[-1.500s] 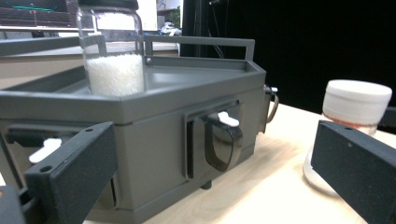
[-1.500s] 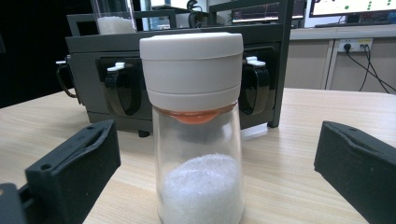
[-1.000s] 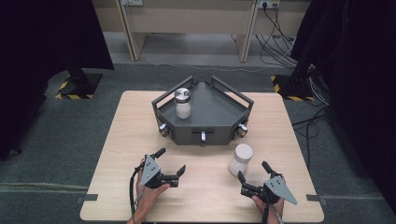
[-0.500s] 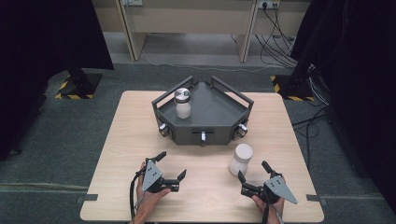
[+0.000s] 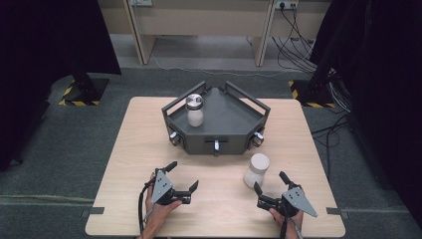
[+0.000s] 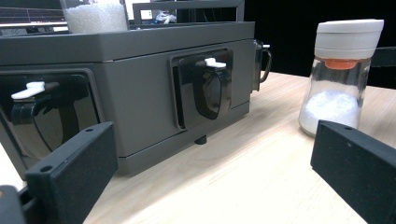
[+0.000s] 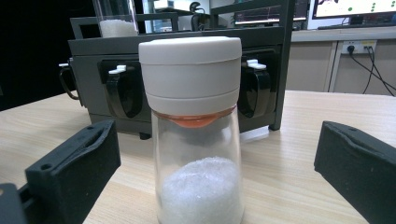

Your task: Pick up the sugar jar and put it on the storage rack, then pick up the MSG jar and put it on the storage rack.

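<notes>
Little has moved in the past second: the left gripper (image 5: 181,177) has shifted only slightly on the table (image 5: 119,164), and the right gripper (image 5: 271,183) rests where it was. Both sit near the person's edge, held by hands entering from below, jaws spread wide and holding nothing. Just beyond the right gripper stands the shaker (image 5: 257,170), upright on the bare wood, its white cap above clear glass part-filled with white grains. The right gripper view places the shaker (image 7: 196,135) squarely between that gripper's parted jaws but not touching either. From the left gripper view the shaker (image 6: 340,77) stands off to the right, well apart from the jaws. Behind the shaker sits the dark grey tray (image 5: 226,142), its front faces carrying small latches. A second shaker (image 5: 194,110) with a metal top stands upright inside the tray, at its rear left corner.
</notes>
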